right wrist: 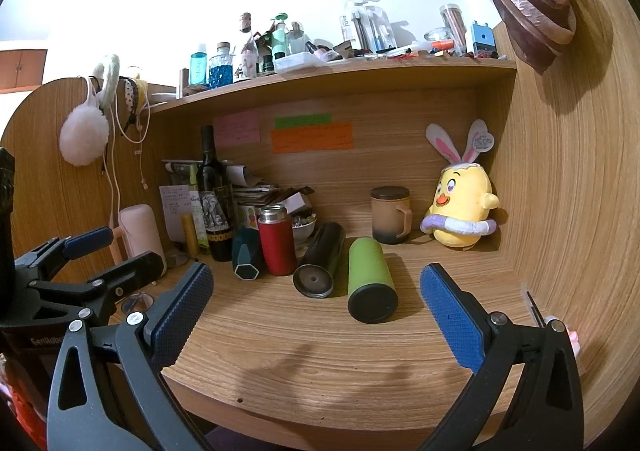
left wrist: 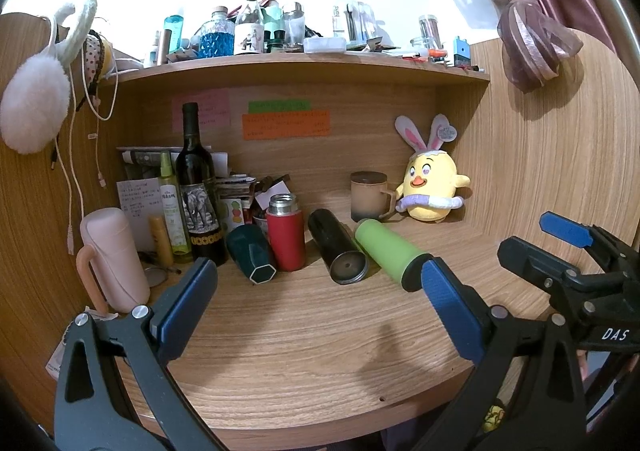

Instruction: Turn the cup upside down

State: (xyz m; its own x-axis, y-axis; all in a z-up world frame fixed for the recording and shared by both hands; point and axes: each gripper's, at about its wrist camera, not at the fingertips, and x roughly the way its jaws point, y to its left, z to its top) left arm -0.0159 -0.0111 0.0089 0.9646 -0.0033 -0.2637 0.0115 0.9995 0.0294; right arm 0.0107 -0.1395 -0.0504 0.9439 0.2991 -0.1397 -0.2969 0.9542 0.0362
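Several cups sit at the back of a wooden desk [left wrist: 312, 335]. A green cup [left wrist: 386, 249] [right wrist: 370, 279] lies on its side, black base toward me. A black cup [left wrist: 336, 251] [right wrist: 320, 259] lies beside it. A dark teal faceted cup [left wrist: 250, 253] [right wrist: 246, 255] leans tilted. A red flask [left wrist: 285, 235] [right wrist: 276, 241] stands upright. My left gripper [left wrist: 320, 291] is open and empty, short of the cups. My right gripper [right wrist: 316, 295] is open and empty, with the green cup between and beyond its fingers. Each gripper shows at the edge of the other's view.
A wine bottle [left wrist: 198, 195], small bottles and a pink flask [left wrist: 114, 259] crowd the back left. A lidded brown mug [left wrist: 368, 195] and a yellow plush chick [left wrist: 430, 187] stand at the back right. A cluttered shelf [left wrist: 304, 65] hangs overhead. Wooden side walls close in.
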